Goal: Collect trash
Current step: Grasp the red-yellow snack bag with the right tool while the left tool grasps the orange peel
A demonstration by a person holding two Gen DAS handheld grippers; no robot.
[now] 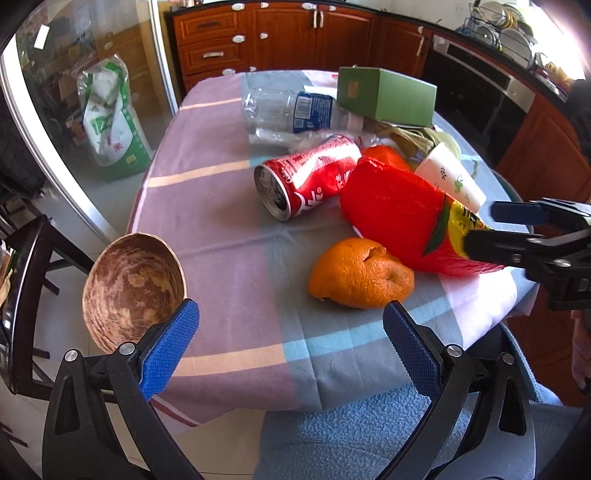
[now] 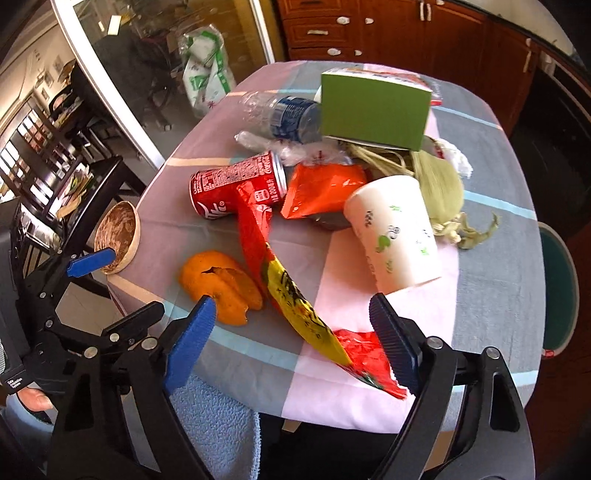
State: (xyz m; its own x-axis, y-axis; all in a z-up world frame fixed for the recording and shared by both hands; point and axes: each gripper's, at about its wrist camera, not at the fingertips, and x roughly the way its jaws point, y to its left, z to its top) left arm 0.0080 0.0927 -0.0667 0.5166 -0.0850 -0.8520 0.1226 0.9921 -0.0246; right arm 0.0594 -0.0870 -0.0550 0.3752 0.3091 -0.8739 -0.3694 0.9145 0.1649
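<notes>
Trash lies on a checked tablecloth: an orange peel, a red and yellow snack bag, a red cola can, a white paper cup, a clear plastic bottle, a green box and corn husks. My left gripper is open and empty, just before the peel. My right gripper is open around the snack bag's near end; it also shows in the left wrist view.
A coconut-shell bowl sits at the table's left edge. A dark chair stands to the left. A blue towel lies below the near edge. Wooden cabinets and an oven stand behind.
</notes>
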